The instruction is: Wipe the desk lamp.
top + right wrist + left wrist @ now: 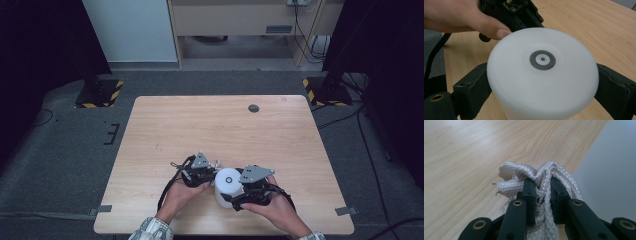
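A white cylinder with a grey ring mark on its flat top stands near the table's front edge. My right gripper is shut on it, one black jaw pressed against each side. My left gripper is just left of the cylinder and shut on a bunched white quilted cloth, which lies on the wood. The cylinder's white side rises right beside the cloth. In the right gripper view the person's left hand and the left gripper sit just behind the cylinder.
The wooden table has a dark round grommet at the back right. Grey tape tabs mark its front corners. Black stands with yellow-striped bases are on the floor behind.
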{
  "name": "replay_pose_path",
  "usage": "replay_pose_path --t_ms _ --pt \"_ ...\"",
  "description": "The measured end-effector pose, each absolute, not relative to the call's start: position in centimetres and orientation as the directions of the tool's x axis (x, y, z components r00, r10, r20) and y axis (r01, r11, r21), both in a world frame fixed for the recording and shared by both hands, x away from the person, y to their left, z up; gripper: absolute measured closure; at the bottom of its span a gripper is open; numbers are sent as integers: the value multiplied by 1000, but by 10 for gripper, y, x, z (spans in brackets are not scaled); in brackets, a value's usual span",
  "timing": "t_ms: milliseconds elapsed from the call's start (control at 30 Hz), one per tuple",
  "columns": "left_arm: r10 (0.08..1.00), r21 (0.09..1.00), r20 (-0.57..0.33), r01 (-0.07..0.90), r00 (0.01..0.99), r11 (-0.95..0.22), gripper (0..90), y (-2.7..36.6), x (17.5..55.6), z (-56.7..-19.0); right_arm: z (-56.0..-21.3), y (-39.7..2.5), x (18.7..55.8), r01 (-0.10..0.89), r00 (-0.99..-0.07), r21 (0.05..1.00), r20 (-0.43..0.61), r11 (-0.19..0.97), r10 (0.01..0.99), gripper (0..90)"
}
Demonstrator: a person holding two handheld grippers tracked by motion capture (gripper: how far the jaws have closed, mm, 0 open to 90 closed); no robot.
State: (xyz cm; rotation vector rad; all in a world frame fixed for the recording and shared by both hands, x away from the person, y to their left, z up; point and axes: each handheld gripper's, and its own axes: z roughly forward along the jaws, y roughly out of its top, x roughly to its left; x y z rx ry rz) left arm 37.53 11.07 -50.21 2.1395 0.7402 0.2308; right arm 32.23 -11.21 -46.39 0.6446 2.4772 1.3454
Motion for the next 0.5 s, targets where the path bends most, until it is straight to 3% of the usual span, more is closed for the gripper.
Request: replay_pose_path --t_ms 500 --pt "589 813 -113 416 800 -408 757 112 385 -475 -466 -121 312 283 -840 856 2 433 543 60"
